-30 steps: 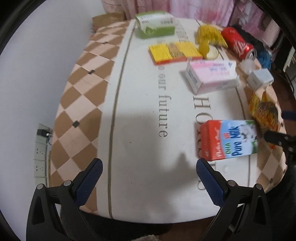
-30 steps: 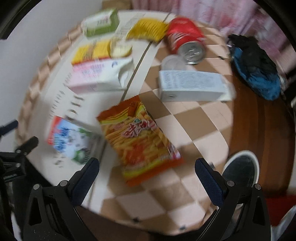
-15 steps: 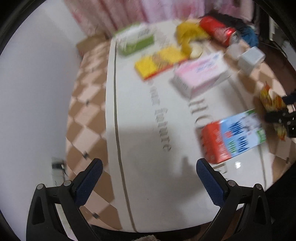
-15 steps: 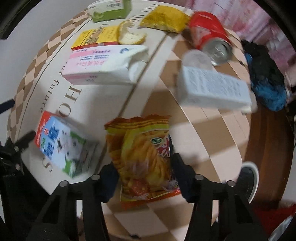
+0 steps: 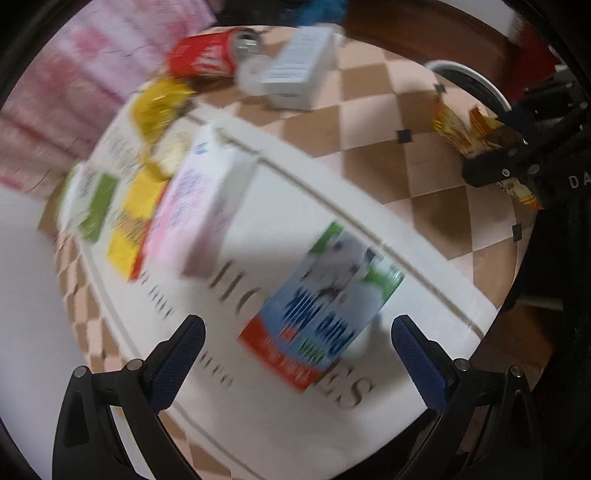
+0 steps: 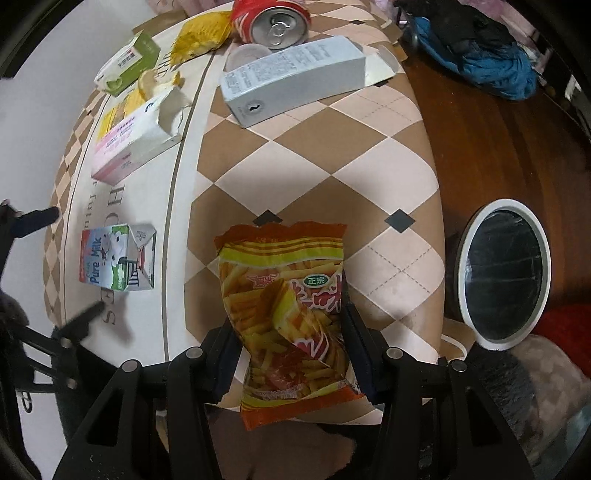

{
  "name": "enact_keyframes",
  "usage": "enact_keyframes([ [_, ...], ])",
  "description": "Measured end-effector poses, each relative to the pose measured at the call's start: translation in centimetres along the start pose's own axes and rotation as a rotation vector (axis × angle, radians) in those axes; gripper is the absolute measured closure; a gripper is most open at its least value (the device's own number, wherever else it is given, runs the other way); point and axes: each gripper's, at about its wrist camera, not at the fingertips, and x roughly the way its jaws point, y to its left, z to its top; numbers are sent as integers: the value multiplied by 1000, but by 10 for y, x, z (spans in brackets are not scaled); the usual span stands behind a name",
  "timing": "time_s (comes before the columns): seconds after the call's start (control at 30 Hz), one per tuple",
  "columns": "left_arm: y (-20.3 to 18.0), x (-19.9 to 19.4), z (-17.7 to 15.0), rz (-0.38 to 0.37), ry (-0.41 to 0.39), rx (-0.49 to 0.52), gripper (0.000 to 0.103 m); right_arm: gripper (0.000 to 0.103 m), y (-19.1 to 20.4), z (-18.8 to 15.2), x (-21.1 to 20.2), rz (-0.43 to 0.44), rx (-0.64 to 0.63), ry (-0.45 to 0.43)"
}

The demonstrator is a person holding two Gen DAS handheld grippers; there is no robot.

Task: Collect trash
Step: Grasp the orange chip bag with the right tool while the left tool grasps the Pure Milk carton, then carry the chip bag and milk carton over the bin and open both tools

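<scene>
My right gripper (image 6: 291, 354) is shut on an orange and yellow chips bag (image 6: 286, 306), pinched at its lower half above the checkered tablecloth (image 6: 317, 155). In the left wrist view the same bag (image 5: 469, 134) shows at the far right, held in black jaws. A blue, white and red Pure Milk carton (image 5: 321, 310) lies on its side just ahead of my open left gripper (image 5: 295, 354), nothing between the fingers. The milk carton (image 6: 118, 262) also lies at the left in the right wrist view.
A white-rimmed bin with a black liner (image 6: 502, 277) stands on the wooden floor right of the table. On the table lie a pink carton (image 6: 136, 140), a grey-white box (image 6: 291, 83), a red can (image 6: 273, 18), a yellow wrapper (image 6: 201, 35) and a green box (image 6: 127, 62).
My right gripper went from wide open to shut on the chips bag. The left gripper rolled and moved across, bringing the milk carton in front of its open fingers.
</scene>
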Motion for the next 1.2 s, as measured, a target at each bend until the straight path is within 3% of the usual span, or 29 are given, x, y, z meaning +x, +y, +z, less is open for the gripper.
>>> enact_keyframes([
  [0.03,0,3,2,-3,4,13,4,49,-2,0,0,5,10,-1],
  [0.07,-2,7,5,-2,10,22,20,49,4,2,5,6,18,-3],
  [0.1,-2,11,8,-4,21,24,29,49,2,3,6,9,24,-3],
  [0.17,2,11,9,-29,15,6,39,49,0,2,5,16,37,0],
  [0.4,11,11,2,-3,-9,-96,43,48,11,6,10,2,3,3],
  [0.57,33,9,-12,65,20,-337,45,64,14,3,8,26,10,-30],
  [0.7,48,1,-25,29,9,-542,45,67,11,-2,0,94,31,-75],
  [0.8,50,-13,-30,25,-26,-604,45,67,8,-3,-11,153,60,-98],
  [1.03,39,-73,2,48,-167,-603,45,67,-16,2,-70,233,119,-222],
  [1.2,20,-119,77,-31,-314,-525,45,67,-60,-1,-125,258,203,-344],
])
